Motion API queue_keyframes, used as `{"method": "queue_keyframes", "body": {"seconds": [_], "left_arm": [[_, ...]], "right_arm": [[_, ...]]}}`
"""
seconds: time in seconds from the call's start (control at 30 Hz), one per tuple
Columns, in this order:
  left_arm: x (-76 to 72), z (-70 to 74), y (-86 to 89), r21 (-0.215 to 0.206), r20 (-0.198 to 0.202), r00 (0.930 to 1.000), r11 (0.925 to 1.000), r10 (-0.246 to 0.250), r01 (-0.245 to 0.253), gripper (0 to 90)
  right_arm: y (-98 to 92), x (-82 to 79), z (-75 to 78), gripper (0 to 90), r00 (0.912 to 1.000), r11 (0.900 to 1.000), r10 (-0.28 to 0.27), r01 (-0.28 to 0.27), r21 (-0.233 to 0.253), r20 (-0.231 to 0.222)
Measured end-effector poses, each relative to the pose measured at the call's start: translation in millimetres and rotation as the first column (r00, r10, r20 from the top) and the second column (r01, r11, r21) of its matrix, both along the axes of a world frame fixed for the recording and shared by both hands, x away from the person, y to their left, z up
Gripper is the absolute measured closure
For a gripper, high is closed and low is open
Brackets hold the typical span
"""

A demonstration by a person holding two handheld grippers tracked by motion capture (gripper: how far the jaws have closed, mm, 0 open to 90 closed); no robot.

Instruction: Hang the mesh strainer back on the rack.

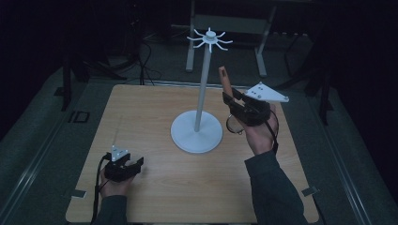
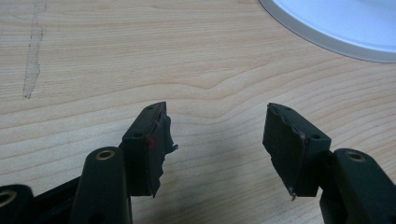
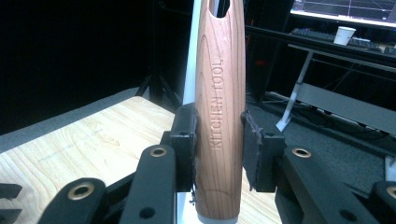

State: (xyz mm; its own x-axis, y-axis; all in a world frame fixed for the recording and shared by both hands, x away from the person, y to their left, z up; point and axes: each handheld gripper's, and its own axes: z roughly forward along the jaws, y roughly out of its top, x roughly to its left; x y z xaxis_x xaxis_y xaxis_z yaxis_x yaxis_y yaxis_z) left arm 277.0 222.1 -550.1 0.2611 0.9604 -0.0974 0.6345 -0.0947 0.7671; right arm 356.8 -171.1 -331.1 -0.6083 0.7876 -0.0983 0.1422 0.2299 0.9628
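A white stand [image 1: 202, 89] with a round base [image 1: 196, 132] and a crown of hooks [image 1: 210, 39] rises from the middle of the wooden table [image 1: 150, 117]. My right gripper [image 1: 233, 101], just right of the pole, is shut on a wooden kitchen tool handle [image 1: 224, 79] that points up. In the right gripper view the handle [image 3: 219, 93], engraved KITCHEN TOOL, sits between the pads [image 3: 187, 140], with a hanging hole at its top and the white pole [image 3: 190, 70] behind. The tool's round lower end [image 1: 233, 124] is dim. My left gripper [image 1: 129, 161] rests open at the front left; its jaws [image 2: 217, 140] hold nothing.
The stand base's rim [image 2: 341, 23] lies ahead and to the right of the left gripper. A pale scratch [image 2: 32, 56] marks the tabletop. Beyond the table's far edge stand a metal frame [image 1: 225, 28], cables and dark tripod legs [image 1: 324, 93].
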Motion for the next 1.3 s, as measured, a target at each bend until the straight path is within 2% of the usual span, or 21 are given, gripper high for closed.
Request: {"method": "queue_keyframes", "body": {"seconds": [0.7, 0.9, 1.3], "left_arm": [[-0.1, 0.1, 0.1, -0.001, 0.001, 1.0000, 1.0000, 0.000, 0.000, 40.7], [0.1, -0.1, -0.1, 0.000, 0.000, 1.0000, 1.0000, 0.000, 0.000, 40.7], [0.2, -0.4, -0.5, 0.001, 0.000, 1.0000, 1.0000, -0.004, 0.004, 40.6]], "right_arm": [[-0.8, -2.3, 7.5, 68.0, 0.9996, 1.000, -0.009, 0.008, 0.019, 0.025], [-3.8, -1.4, 9.5, 68.1, 0.9997, 0.999, -0.008, 0.007, 0.048, 0.021], [-3.5, -2.4, 15.8, 68.1, 0.9994, 0.999, -0.008, 0.006, 0.054, 0.033]]}}
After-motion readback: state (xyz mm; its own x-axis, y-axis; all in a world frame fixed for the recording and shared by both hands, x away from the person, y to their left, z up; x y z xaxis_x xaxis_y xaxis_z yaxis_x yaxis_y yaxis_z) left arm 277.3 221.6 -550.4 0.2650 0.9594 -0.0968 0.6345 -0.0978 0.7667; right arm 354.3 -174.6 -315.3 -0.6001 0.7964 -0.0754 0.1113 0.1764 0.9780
